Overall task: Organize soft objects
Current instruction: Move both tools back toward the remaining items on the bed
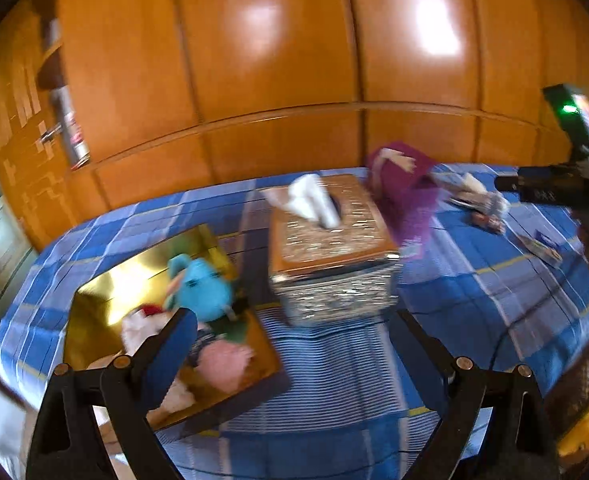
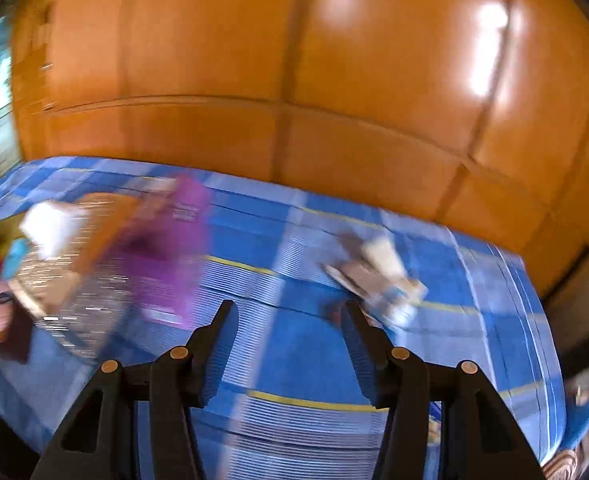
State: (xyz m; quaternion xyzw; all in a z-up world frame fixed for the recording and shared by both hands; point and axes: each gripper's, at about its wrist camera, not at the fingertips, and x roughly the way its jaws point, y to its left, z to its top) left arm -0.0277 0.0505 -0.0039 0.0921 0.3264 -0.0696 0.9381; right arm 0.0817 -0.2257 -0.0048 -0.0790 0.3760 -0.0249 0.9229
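Blue plaid cloth [image 1: 474, 280] covers the bed where soft toys, among them a blue plush [image 1: 202, 286] and a pink one [image 1: 224, 362], sit heaped in a gold tray [image 1: 106, 292] beside an ornate tissue box [image 1: 330, 256]. The left gripper [image 1: 294, 344] and right gripper [image 2: 288, 344] both hang spread wide over the cloth, holding nothing. A purple bag [image 1: 406, 192] leans behind the box.
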